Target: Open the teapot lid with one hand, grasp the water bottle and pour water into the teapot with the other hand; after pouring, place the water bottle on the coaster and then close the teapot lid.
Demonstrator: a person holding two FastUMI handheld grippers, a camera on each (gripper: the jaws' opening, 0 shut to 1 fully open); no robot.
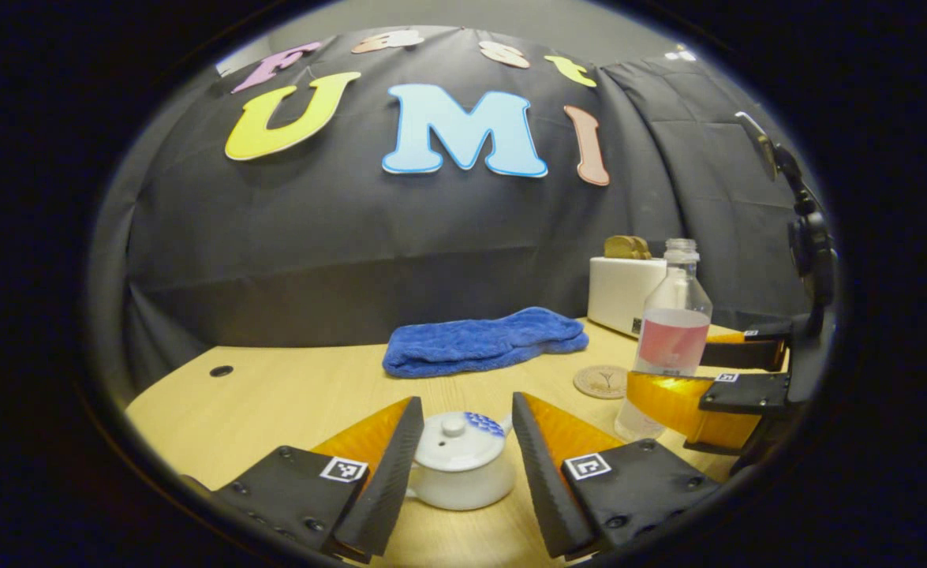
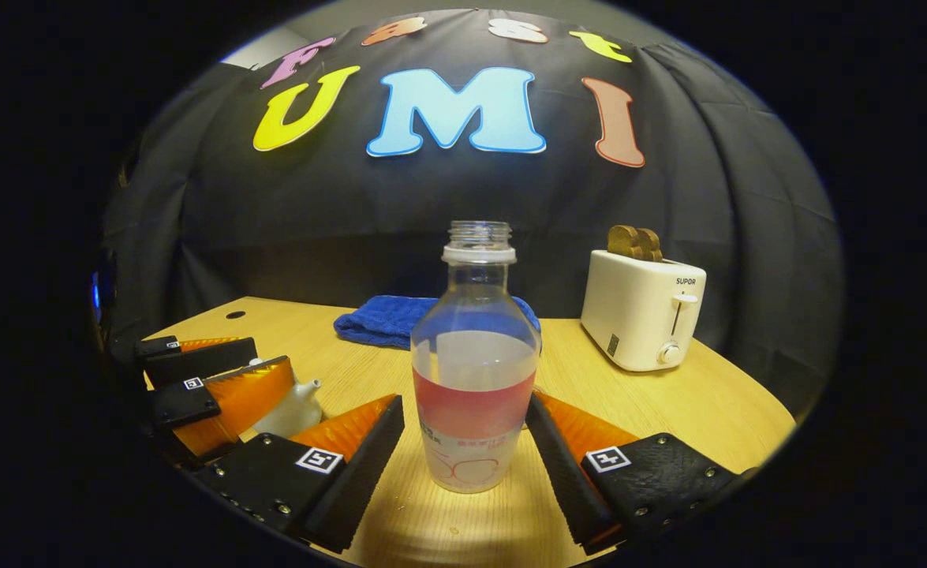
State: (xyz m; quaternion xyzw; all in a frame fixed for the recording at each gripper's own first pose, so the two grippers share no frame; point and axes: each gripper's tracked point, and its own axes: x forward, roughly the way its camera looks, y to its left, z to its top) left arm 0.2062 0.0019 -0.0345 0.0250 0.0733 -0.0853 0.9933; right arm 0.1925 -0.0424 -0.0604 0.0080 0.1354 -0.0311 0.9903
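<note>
Nearest, left claw [image 1: 463,465] agape astride small white glazed ceramic teapot [image 1: 463,473] on worktop [image 1: 274,394], lid knob fragile, slick, best pinched; right claw [image 2: 463,473] open flanking light, half-full clear plastic water bottle [image 2: 475,371], gripped mid-body.

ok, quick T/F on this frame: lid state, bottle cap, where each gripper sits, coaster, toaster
1. The teapot lid is off. False: it sits on the pot.
2. The water bottle has no cap. True.
3. The left gripper straddles the teapot, fingers open. True.
4. The right gripper is clamped on the bottle. False: its fingers flank the bottle with gaps either side.
5. The bottle stands on the coaster. False: the coaster lies bare beside it.
6. The toaster holds bread. True.
</note>
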